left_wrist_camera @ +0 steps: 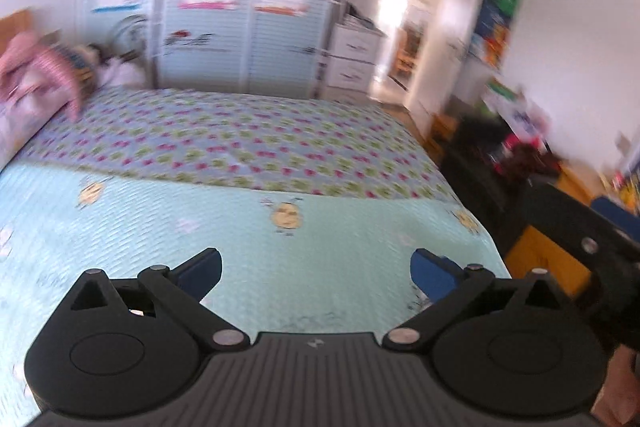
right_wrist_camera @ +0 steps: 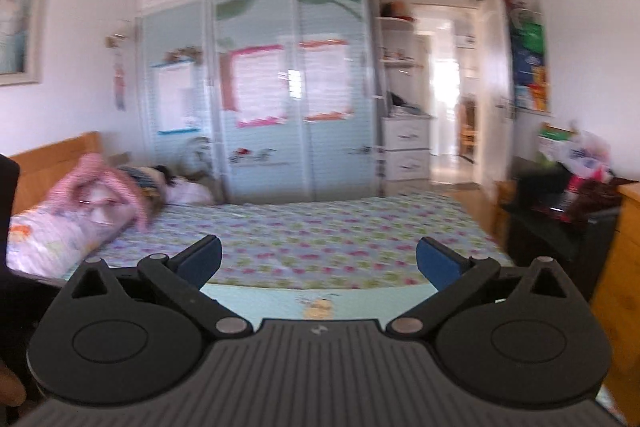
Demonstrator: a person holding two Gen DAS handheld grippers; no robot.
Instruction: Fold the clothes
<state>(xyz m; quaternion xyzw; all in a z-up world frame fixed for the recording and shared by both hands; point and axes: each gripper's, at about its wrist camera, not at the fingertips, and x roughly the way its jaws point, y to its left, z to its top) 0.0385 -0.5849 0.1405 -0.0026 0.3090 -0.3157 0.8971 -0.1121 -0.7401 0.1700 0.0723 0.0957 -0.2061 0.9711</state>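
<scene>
Both the left gripper (left_wrist_camera: pixel 316 269) and the right gripper (right_wrist_camera: pixel 319 263) hang wide open with nothing in them over the bed (left_wrist_camera: pixel 248 147), and the pink clothes (right_wrist_camera: pixel 108 187) lie crumpled far off at the left by the pillow (right_wrist_camera: pixel 52 239).

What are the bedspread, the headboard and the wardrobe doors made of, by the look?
Pale turquoise bedspread with yellow cartoon figures: quilted fabric, matte; fine ribbed stitching shows. Orange-brown headboard: wood or wood veneer, smooth, slightly glossy; blur hides any grain. Pale blue sliding wardrobe doors: probably frosted glass or lacquered panel with fine horizontal lines, in silvery frames that look like metal; a bright reflection suggests a glossy face.
</scene>
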